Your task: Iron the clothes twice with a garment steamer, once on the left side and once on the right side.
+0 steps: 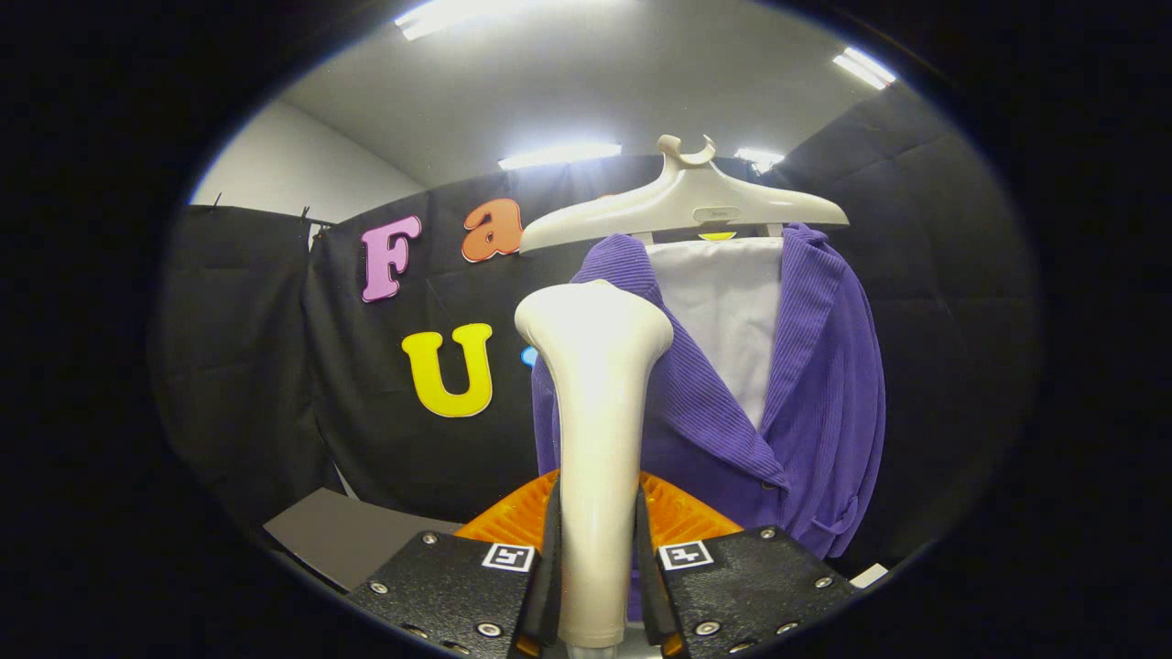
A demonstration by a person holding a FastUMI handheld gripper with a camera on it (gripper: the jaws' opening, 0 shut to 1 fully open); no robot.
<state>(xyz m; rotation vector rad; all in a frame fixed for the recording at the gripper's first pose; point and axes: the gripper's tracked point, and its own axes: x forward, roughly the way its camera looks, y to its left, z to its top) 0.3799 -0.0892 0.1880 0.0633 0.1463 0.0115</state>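
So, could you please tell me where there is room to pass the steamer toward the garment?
Free: left of the purple jacket, below the hanger. Crowded: the steamer, gripped in the tongs, overlaps the jacket's left lapel.

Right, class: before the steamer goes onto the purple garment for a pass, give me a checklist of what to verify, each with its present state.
1. Gripper shut on the steamer handle, both fingers pressing: ok.
2. Steamer upright: ok.
3. Purple garment hanging on the hanger: ok.
4. Steamer head touching the fabric: cannot tell.
5. Steam coming out: cannot tell.
6. Which side is already ironed: cannot tell.
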